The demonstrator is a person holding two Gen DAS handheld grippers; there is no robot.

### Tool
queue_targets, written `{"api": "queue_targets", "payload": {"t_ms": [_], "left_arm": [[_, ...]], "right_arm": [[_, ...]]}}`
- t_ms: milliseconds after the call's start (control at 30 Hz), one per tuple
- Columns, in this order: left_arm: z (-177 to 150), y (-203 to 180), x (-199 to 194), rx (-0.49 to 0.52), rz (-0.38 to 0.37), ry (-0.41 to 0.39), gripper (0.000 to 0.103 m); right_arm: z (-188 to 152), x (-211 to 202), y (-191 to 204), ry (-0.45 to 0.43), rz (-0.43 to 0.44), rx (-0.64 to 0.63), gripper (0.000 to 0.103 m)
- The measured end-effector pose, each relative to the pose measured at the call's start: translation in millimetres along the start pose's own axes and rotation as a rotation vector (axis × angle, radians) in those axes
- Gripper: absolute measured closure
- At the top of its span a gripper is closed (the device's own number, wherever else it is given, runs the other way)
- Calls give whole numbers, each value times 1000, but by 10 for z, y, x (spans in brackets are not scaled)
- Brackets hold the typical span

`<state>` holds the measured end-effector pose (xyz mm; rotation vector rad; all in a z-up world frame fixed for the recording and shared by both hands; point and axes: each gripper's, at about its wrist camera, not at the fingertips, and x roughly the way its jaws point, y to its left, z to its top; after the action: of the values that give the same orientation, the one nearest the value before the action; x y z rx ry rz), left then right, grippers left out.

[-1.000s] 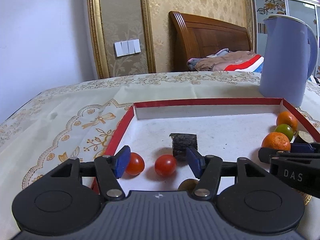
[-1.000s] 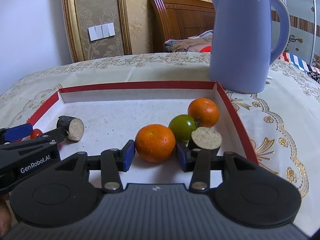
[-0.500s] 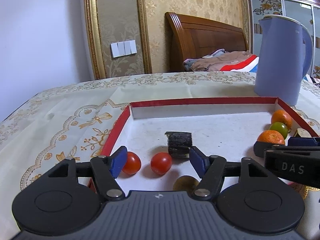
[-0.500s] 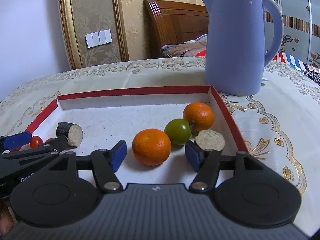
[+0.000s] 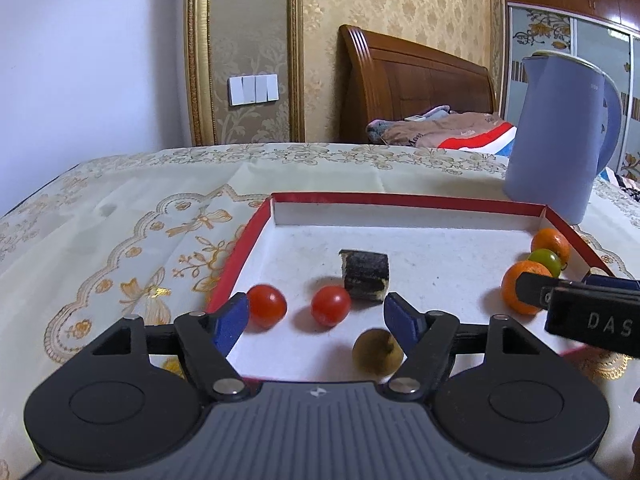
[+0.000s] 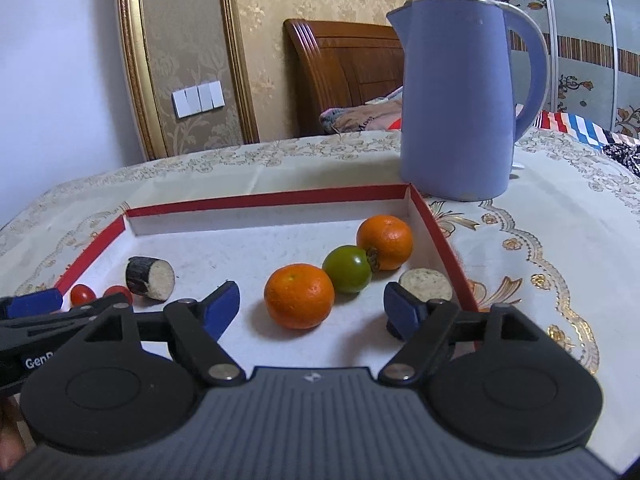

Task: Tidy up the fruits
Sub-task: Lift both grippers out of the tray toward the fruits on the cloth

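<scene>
The left gripper hangs over the near left part of the red-rimmed tray, its blue fingers spread wide and holding nothing. One cherry tomato sits just beside the left pad, and a second cherry tomato lies in the gap between the pads, touching neither. A brownish round fruit lies close under the right pad; whether it touches is unclear. Just behind the tomatoes stands a dark-skinned cut chunk with a pale face.

The right gripper sits over the near right part of the tray, its fingers also wide apart and empty. A tangerine lies in the gap between the pads, clear of both. Behind it a green round fruit touches a second tangerine near the right wall. Another cut chunk with its pale face up lies just behind the right pad.

A blue electric kettle stands on the patterned tablecloth just beyond the tray's far right corner
</scene>
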<state>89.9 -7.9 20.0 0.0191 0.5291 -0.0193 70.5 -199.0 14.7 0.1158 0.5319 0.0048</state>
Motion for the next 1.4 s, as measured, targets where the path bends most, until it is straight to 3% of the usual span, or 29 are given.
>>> {"api": "queue_targets", "payload": {"t_ms": [300,933,1067,1400], "left_arm": [[-117,-41,-207,46,4,-36,28],[-152,43,-324,-1,-23,-28,28],[-210,-46,-393,59,2,-57,26],[-307,1,-488,55,-52,-13,24]], "right_arm": [[-93,-189,-20,-27,3,4,19],[-176,-302,-63,-29,7,15,16],[-180,-326,-64,-33,4,11,15],[-218,-412,-88,-42,0,11,14]]}}
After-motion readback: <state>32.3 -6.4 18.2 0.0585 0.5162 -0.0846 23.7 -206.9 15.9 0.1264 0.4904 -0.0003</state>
